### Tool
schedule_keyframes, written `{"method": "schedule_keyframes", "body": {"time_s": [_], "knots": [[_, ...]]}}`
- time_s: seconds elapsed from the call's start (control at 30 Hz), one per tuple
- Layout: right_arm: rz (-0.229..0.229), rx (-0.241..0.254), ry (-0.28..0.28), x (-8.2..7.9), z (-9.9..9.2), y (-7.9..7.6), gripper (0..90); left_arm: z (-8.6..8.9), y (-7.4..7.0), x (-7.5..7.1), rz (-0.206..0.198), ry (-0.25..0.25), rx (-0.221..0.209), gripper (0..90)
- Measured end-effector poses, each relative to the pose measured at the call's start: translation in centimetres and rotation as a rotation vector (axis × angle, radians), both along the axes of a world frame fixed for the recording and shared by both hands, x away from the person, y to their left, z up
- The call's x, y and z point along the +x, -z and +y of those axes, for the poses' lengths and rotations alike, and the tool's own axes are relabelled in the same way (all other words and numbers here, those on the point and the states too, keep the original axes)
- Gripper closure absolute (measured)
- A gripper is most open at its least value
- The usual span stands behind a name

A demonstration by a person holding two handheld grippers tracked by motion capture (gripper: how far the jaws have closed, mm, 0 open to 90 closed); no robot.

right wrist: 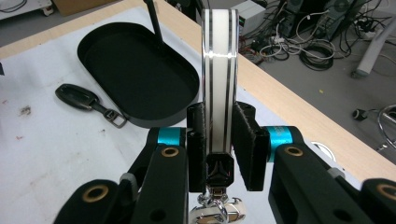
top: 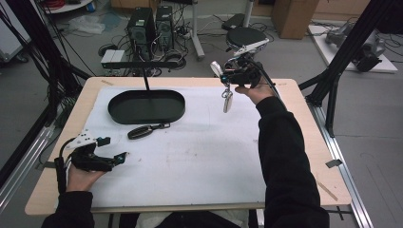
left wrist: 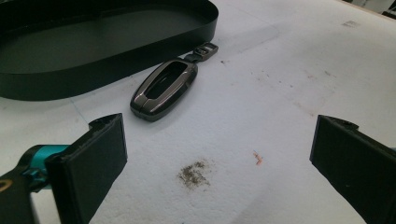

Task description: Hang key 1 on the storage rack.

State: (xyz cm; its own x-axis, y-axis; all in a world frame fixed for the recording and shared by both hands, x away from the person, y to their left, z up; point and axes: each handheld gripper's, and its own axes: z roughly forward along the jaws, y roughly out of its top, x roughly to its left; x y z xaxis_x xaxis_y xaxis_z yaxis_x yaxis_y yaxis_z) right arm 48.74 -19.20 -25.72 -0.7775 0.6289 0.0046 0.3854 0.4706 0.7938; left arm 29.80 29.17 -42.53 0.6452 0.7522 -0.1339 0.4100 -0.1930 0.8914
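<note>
Wooden table (top: 304, 156) covered across most of its top by a white foam sheet (top: 199, 152), lightly stained near the front.

Black oval tray (top: 146, 107) toward the far left of the sheet, shallow and straight-walled, with a thin black post rising just behind it.

Right gripper (top: 229, 76), held up over the far edge of the sheet by a black-sleeved arm reaching in from the bottom right. Jaws pinched on a white key fob (right wrist: 219, 70) with chrome stripes, seen edge-on in the right gripper view and pressed between both pads; a metal ring showing at one end of the fob (in the high view, a pale piece hanging below the gripper, clear of the sheet).

Left gripper (top: 113, 151), resting low at the front left of the sheet, jaws spread wide with nothing between them and pointing toward the tray.

Dark glossy key fob (left wrist: 163, 88) with a short strap and buckle, flat on the sheet just beside the tray's near wall, a little ahead of the left gripper's pads.
</note>
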Motion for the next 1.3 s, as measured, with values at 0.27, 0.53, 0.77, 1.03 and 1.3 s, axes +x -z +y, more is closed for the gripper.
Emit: {"method": "schedule_keyframes", "body": {"time_s": [0.27, 0.53, 0.77, 1.03, 1.3], "knots": [[-0.011, 0.001, -0.032, 0.4, 2.2, -1.0, 76.3, 0.1, 0.0, 0.0, -0.002, -0.001, -0.002, 4.3], [-0.007, -0.019, -0.059, 0.9, 4.3, -1.2, 76.3, 0.0, 0.0, 0.0, -0.004, 0.0, -0.006, 4.3], [-0.016, -0.017, -0.093, 1.5, 6.7, -2.3, 76.3, 0.1, 0.0, 0.0, -0.006, 0.003, -0.007, 4.3], [-0.04, -0.045, -0.137, 1.6, 9.9, -4.0, 76.3, 0.2, 0.0, 0.0, -0.007, -0.001, -0.013, 4.3], [-0.046, -0.054, -0.182, 1.6, 13.3, -5.1, 76.3, 0.5, 0.1, -0.1, -0.007, -0.002, -0.018, 4.3]]}}
